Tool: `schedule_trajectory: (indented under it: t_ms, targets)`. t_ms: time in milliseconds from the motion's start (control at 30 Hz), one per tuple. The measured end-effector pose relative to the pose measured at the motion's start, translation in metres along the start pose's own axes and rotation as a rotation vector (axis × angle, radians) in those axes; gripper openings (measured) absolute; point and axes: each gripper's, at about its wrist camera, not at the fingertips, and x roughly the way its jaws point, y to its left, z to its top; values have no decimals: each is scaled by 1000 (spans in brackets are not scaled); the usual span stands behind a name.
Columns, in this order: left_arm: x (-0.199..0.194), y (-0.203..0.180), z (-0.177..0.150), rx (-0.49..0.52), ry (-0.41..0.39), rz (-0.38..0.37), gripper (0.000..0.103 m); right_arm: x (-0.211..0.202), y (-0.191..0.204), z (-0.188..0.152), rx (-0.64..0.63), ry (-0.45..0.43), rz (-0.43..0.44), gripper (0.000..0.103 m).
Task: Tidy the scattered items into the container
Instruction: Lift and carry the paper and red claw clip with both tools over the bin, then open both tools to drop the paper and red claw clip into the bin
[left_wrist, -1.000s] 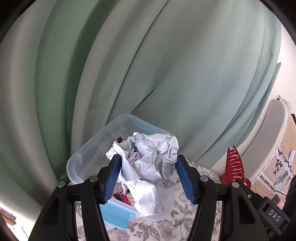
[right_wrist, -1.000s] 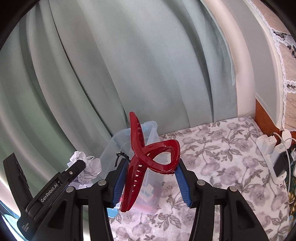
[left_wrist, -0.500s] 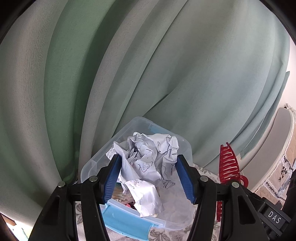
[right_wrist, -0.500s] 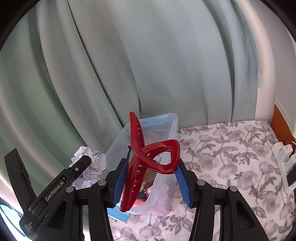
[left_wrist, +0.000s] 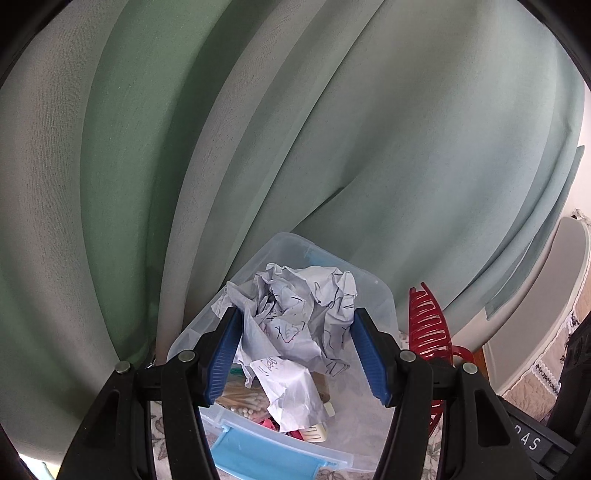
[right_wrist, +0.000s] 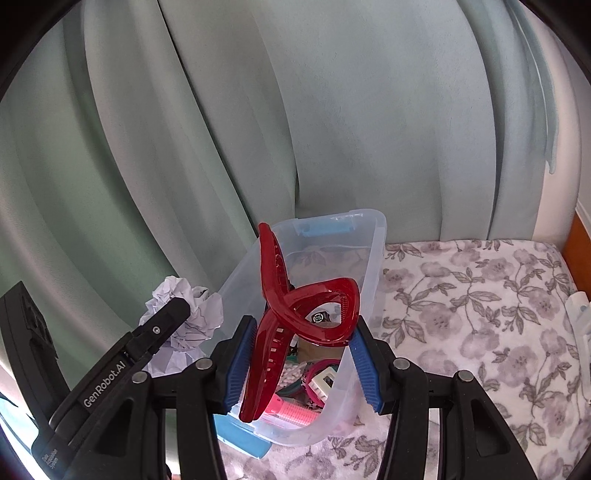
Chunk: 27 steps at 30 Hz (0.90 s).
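Nearest each lens are the blue pads. The left gripper (left_wrist: 297, 350) is clenched on a crumpled paper ball (left_wrist: 301, 317), whose scribbled folds bulge above and hang below the pads. The right gripper (right_wrist: 301, 360) grasps a red hair claw (right_wrist: 295, 321) by its looped handles, the toothed part standing tall in front of the left pad.

Just beyond and below both loads sits the clear plastic container (right_wrist: 375, 258) with blue latches, resting on the bed (right_wrist: 472, 295) with its flowered cover, near the bed's far left corner, against the curtain (right_wrist: 332, 129). Inside lie small things already gathered: a pink ribbed tube (right_wrist: 295, 408), a pale square clip (right_wrist: 323, 384) and a bundle of cotton swabs (left_wrist: 245, 400). At the bed's right edge a white device (right_wrist: 580, 306) shows only in part.

The step in hand looks like the carry to the container, both items aloft at once. Next, each load probably wants to be centred over the open mouth, then let go; the paper seems already over it, while the claw appears over the near right wall, so a little more travel may be wise lest it catch on the rim.

Against a second ago, the container has grown larger and sits more squarely under both grippers, the contents now plain. Neither grip has changed.
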Motion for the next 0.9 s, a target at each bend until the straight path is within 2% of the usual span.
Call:
schedule_trajectory:
  t_ms: [500, 900]
  targets:
    - [30, 6, -4, -4, 37, -2, 63, 32, 3, -3, -7, 64, 3, 54]
    - [46, 6, -5, -3, 66, -11, 65, 41, 6, -3, -12, 75, 5, 54]
